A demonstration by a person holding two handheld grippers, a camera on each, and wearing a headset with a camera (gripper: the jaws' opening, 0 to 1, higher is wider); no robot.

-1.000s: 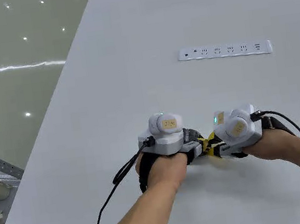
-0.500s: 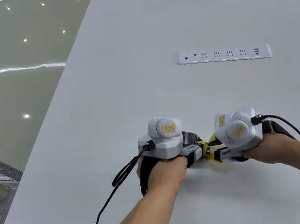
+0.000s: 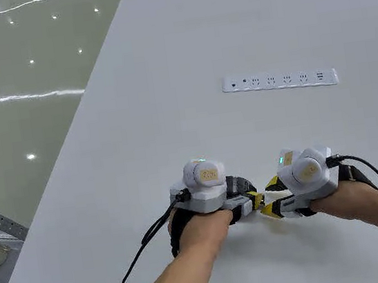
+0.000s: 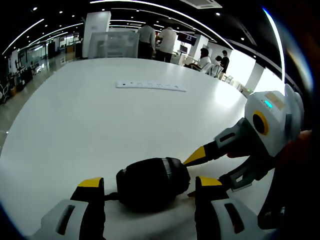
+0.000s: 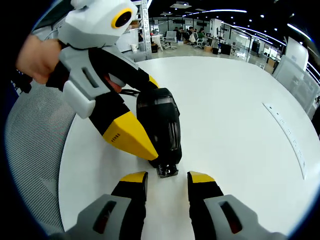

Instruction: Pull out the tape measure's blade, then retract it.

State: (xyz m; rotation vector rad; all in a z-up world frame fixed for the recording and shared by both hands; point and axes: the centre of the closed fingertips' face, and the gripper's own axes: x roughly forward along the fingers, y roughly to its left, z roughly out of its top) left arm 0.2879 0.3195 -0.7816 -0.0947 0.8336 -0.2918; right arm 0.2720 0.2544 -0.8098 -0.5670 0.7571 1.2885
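Tape (image 5: pixel 160 122): black case, lying on the white table (image 3: pixel 167 81) near its near edge, between the two grippers.

Left gripper (image 4: pixel 150 185): comes in from the left. Jaws flank the case, one on each side. In the right gripper view the nearer yellow jaw lies flat against the case side, so I read it as clamped on the tape. Hand wrapped round the gripper body. Black cable (image 3: pixel 151 227) trails off toward the near left edge.

Right gripper (image 5: pixel 167 179): comes in from the right, jaws parted. Hook (image 5: pixel 167 171) of the blade sits in the gap between the two yellow tips, and I see no contact with either tip. In the left gripper view one of its yellow tips is just at the right end of the case.

Blade: hook is at the mouth of the case, with no length of blade visible outside it.

Strip (image 3: pixel 279 80): white power strip, flat on the table, farther out and to the right, well apart from the grippers.

Background, left gripper view: people standing beyond the far end of the table.
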